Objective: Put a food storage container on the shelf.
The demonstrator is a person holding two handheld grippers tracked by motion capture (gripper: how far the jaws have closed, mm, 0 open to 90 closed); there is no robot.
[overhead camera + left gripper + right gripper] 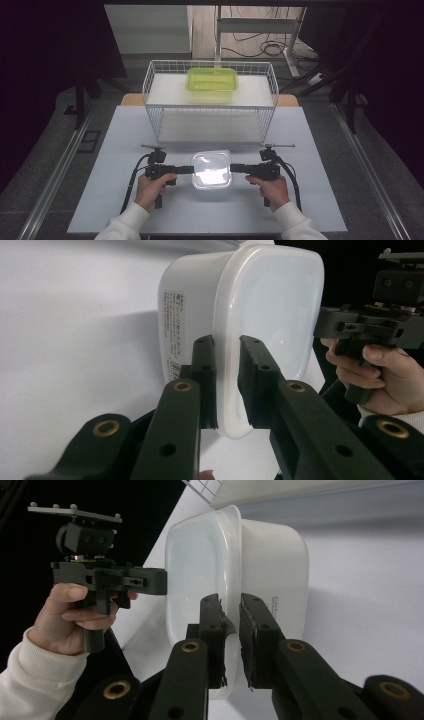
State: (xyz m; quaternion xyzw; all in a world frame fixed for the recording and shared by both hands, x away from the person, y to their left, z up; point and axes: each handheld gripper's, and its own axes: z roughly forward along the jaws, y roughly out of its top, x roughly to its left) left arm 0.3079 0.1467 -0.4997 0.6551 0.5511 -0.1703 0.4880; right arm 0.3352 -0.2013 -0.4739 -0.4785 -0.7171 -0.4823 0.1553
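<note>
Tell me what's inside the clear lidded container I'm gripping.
Nothing shows through the clear container; its frosted lid and walls blur the inside, and the glare hides its middle, so small contents cannot be ruled out.

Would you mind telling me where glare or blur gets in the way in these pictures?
High view: glare whitens the lid of the clear container, and the room's edges are dark. Left gripper view: the container's lid is overexposed, while the near fingers look soft. Right gripper view: similar washout.

Your high view is dim at its edges, the counter (300, 200) lit from above; glare whitens the clear container (211, 170); your gripper views blur the near jaws, backgrounds black.
</note>
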